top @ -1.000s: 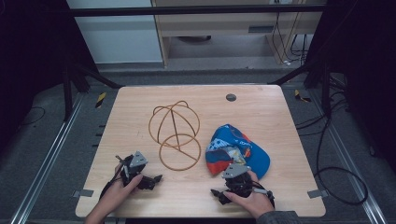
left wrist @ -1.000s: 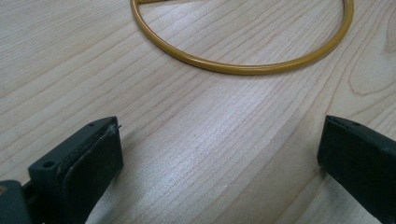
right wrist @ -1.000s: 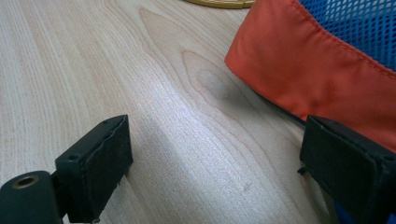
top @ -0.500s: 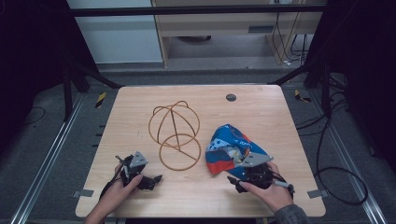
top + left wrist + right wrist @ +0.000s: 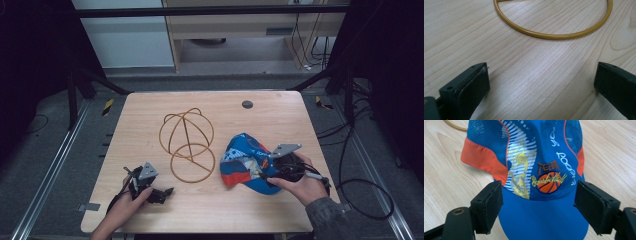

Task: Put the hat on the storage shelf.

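A blue and orange cap [image 5: 242, 157] with a basketball print lies on the wooden table [image 5: 280, 115], right of centre. In the right gripper view its brim [image 5: 541, 220] points toward the camera, between the two black pads [image 5: 487, 206]. My right gripper [image 5: 264, 175] [image 5: 541, 210] comes at the cap from the right. Its jaws stand wide and have just been closing a little, and I see no pad pressing on the brim. My left gripper [image 5: 167, 192] [image 5: 541, 87] rests open on the table at the front left, with nothing between its jaws.
A yellow-brown wire stand [image 5: 187, 142], a dome over a ring base [image 5: 554, 35], stands at the table's centre, between the two grippers and just left of the cap. A small dark disc [image 5: 247, 104] sits near the far edge. Cables trail off the right side.
The right hand has moved from the front edge below the cap to the cap's right side and has risen. The left hand has stayed put.
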Tool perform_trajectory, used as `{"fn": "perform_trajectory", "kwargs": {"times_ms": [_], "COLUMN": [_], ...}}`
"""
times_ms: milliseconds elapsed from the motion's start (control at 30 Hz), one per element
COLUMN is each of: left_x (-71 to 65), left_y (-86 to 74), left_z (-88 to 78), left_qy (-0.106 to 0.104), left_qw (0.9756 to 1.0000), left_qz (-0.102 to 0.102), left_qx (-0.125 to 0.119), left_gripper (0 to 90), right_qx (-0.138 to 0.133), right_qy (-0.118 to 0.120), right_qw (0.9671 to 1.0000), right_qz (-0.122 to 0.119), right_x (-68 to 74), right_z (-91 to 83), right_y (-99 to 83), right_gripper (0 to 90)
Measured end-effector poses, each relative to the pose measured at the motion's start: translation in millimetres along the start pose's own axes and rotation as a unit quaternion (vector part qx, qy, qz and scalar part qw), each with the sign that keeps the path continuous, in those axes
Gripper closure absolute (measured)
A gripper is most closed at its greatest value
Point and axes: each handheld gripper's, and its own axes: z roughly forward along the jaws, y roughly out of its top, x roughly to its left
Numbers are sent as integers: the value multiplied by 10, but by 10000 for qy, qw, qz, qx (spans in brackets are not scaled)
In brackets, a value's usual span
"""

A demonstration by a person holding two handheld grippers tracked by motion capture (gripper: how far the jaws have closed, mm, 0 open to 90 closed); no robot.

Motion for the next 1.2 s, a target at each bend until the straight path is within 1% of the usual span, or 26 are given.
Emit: {"fn": "perform_trajectory", "kwargs": {"times_ms": [33,200,300,433,500,533,600,667,733,800,867,900,933,967,1033,1067,1100,1133,1200], "left_x": [1,2,2,2,2,2,3,3,4,3,3,3,3,6,5,5,4,4,3], "left_y": [0,1,1,1,0,1,1,2,2,1,1,2,2,3,3,2,2,2,2], "left_z": [0,1,1,1,2,2,3,3,4,4,4,4,4,5,5,5,4,4,4], "left_qy": [-3,-6,-7,-6,-5,-6,-9,-12,-14,-11,-9,-11,-11,-19,-20,-17,-14,-14,-10], "left_qw": [10000,10000,10000,10000,10000,10000,10000,10000,10000,10000,10000,10000,10000,10000,10000,10000,10000,10000,10000], "left_qz": [2,7,4,5,4,5,6,4,10,4,4,5,5,17,14,11,10,10,6], "left_qx": [1,1,1,-1,-8,-7,-7,-7,-9,-10,-11,-11,-11,-10,-10,-10,-11,-11,-12], "left_gripper": [0,0,0,0,0,0,0,0,0,0,0,0,0,0,0,0,0,0,0], "right_qx": [46,167,263,323,355,355,363,303,321,324,301,407,407,539,582,585,633,633,765], "right_qy": [61,92,131,196,218,265,287,337,408,438,608,677,677,737,762,802,880,880,865], "right_qw": [10000,9998,9995,9993,9991,9990,9989,9990,9986,9985,9977,9969,9969,9958,9954,9951,9941,9941,9933], "right_qz": [0,-48,-97,-42,-61,-39,-19,4,22,-7,48,11,11,-14,-26,-12,51,51,49], "right_x": [-15,-51,-83,-116,-151,-193,-209,-239,-265,-272,-262,-237,-237,-211,-204,-199,-194,-194,-182], "right_z": [-3,-2,-16,-24,-27,-33,-38,-47,-12,9,56,119,119,185,219,250,313,313,373], "right_y": [37,107,168,206,242,288,316,374,463,489,532,560,560,577,585,592,606,606,614], "right_gripper": [231,252,285,304,320,328,332,337,343,360,375,396,396,410,415,422,433,433,446]}}
